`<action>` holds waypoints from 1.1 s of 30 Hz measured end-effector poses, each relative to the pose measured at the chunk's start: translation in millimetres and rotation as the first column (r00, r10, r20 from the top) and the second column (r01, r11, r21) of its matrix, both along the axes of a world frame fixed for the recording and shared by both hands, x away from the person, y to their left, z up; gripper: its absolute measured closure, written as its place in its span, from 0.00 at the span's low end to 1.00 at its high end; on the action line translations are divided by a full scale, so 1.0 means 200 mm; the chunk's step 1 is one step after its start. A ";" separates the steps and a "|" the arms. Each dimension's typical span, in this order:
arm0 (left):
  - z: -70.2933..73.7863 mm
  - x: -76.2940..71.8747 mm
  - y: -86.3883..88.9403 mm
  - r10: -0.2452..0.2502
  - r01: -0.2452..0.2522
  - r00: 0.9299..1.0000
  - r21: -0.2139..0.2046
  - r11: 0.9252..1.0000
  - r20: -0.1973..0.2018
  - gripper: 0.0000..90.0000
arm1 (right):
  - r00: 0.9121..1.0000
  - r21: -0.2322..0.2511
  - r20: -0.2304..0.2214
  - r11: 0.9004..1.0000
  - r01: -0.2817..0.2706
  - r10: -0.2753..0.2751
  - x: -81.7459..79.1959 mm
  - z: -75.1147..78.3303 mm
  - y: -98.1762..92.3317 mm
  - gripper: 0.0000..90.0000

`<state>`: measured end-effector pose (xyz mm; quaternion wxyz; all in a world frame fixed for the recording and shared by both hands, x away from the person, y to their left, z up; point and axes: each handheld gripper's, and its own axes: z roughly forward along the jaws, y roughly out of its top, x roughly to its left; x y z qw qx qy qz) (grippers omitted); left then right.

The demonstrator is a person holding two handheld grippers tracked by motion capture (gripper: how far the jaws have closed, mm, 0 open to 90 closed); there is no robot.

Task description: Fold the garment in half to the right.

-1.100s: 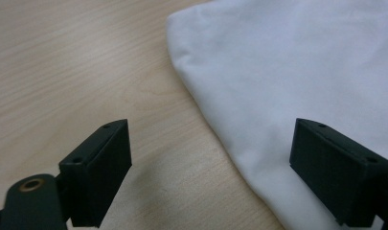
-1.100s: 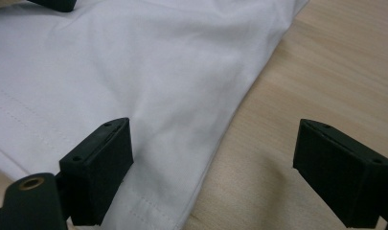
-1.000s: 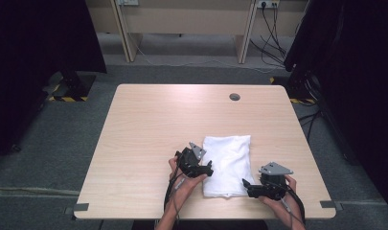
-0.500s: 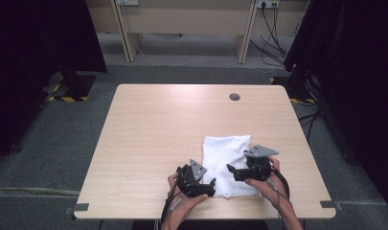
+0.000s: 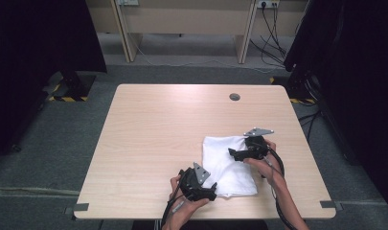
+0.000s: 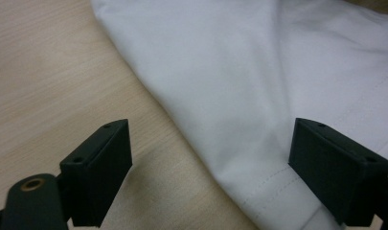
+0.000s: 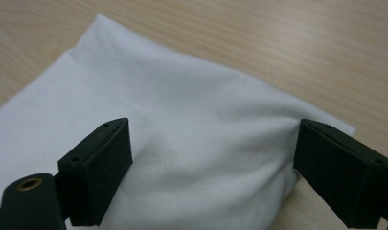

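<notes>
A white folded cloth (image 5: 230, 167) lies on the near right part of the light wooden table (image 5: 163, 129). My left gripper (image 5: 213, 192) rests at the cloth's near left corner, pointing right. Its jaws stand open in the left gripper view, with the cloth's hemmed edge (image 6: 258, 120) running diagonally between them; the pads do not press on it. My right gripper (image 5: 231, 153) hovers over the cloth's right side, pointing left. In the right gripper view its open gripper (image 7: 213, 148) straddles a raised fold of the cloth (image 7: 182, 124) without pinching it.
A small round cable hole (image 5: 234, 97) sits in the table near its far edge. Bare tabletop stretches to the left and far side. Beyond the table stand desk legs (image 5: 122, 33) and hanging cables (image 5: 273, 28); dark curtains flank both sides.
The right gripper has moved from the table's near right area up and left onto the cloth. The left gripper first slid toward the near edge, then stayed still.
</notes>
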<state>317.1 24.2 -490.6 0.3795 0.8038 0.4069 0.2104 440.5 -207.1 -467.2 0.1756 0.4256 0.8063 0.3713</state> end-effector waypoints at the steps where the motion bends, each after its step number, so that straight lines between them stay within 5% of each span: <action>1: 0.00 0.00 0.01 0.000 -0.001 1.000 -0.008 1.000 -0.004 0.15 | 1.000 0.006 0.009 1.000 -0.007 0.007 -0.01 0.01 0.01 0.15; 8: 0.01 0.00 0.06 0.021 -0.020 1.000 -0.054 0.998 0.010 0.12 | 0.994 -0.066 0.027 0.992 -0.104 0.106 -0.10 0.05 0.11 0.15; 33: 0.08 0.03 0.35 0.062 -0.060 0.996 -0.034 0.998 0.057 0.05 | 0.992 -0.029 0.031 0.993 -0.119 0.120 -0.29 0.03 0.10 0.12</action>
